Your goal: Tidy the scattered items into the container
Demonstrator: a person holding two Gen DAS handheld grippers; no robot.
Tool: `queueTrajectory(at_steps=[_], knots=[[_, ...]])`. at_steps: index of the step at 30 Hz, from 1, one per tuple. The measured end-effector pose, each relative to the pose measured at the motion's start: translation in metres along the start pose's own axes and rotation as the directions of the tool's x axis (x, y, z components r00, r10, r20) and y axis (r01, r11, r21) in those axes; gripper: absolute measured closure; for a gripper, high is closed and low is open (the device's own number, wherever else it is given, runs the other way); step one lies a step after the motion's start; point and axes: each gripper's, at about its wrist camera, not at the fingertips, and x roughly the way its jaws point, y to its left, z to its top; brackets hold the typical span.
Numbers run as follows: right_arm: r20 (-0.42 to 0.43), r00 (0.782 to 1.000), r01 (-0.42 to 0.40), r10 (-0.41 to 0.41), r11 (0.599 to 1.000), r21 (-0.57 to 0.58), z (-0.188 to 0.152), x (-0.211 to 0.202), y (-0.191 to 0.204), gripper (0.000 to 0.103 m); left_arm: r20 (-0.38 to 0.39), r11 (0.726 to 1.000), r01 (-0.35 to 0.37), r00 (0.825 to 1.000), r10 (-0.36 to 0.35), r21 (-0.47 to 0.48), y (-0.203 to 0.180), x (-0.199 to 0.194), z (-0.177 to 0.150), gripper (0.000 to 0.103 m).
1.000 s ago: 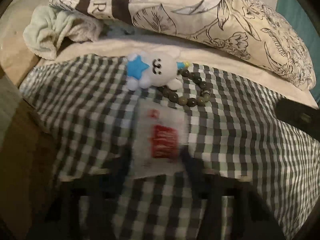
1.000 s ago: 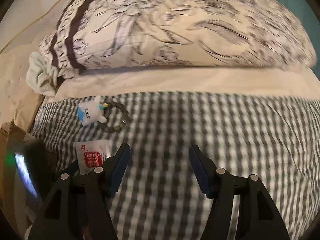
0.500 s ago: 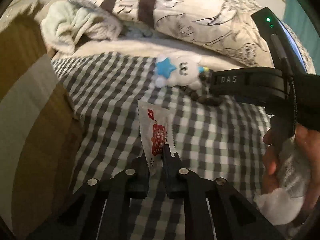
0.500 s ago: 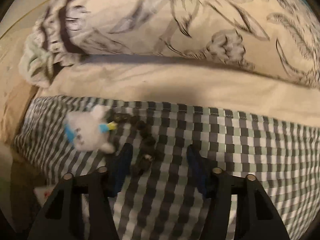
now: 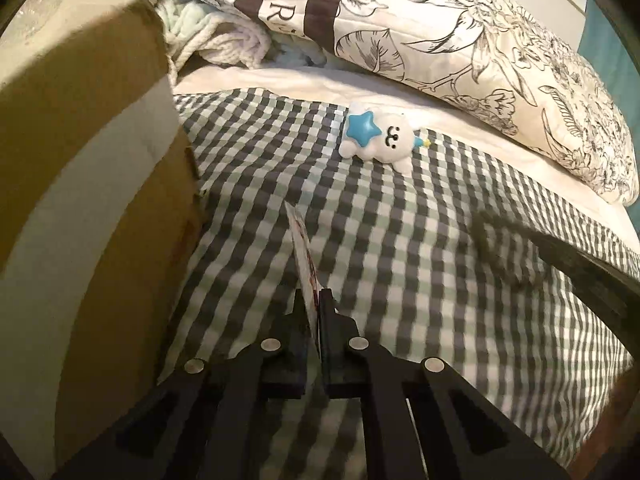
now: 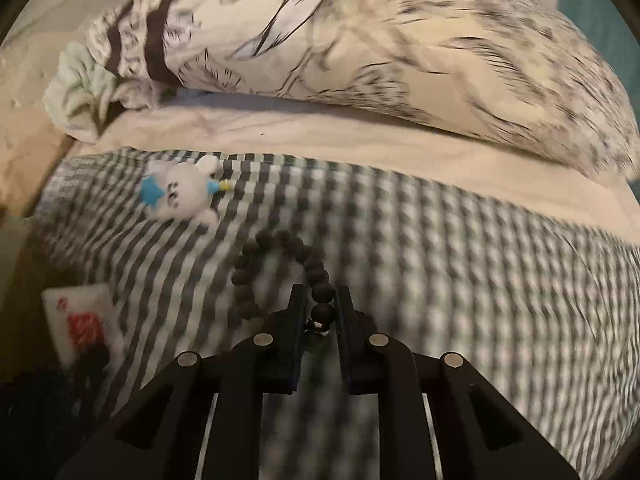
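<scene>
I have both tools angled down at the bed. My left tool (image 5: 318,300) is clamped on the white sachet (image 5: 302,252), which stands edge-on out of its tips; the box (image 5: 92,208) is just left of it. My right tool (image 6: 320,300) is closing on the dark bead bracelet (image 6: 280,268), one bead between its tips, the loop hanging ahead. The white toy (image 6: 180,192) lies beyond, to the left.

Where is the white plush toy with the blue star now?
The white plush toy lies on the checked cloth just below the floral pillow, right of the cardboard box.
</scene>
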Motion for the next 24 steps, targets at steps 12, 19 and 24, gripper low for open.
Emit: queueTrajectory(at_steps=[12, 19, 24], knots=[[0.064, 0.991, -0.124, 0.120, 0.990, 0.066, -0.056, -0.137, -0.037, 0.092, 0.082, 0.998, 0.043, 0.996, -0.046, 0.037, -0.020, -0.096, -0.011, 0.099], [0.133, 0.978, -0.170, 0.163, 0.985, 0.041, -0.068, -0.193, -0.031, 0.092, 0.154, 0.998, 0.034, 0.987, -0.043, 0.057, -0.016, -0.158, -0.019, 0.099], [0.162, 0.967, -0.199, 0.196, 0.980, 0.004, -0.075, -0.224, -0.014, 0.092, 0.174, 0.998, 0.029, 0.984, -0.037, 0.050, -0.005, -0.188, -0.027, 0.099]])
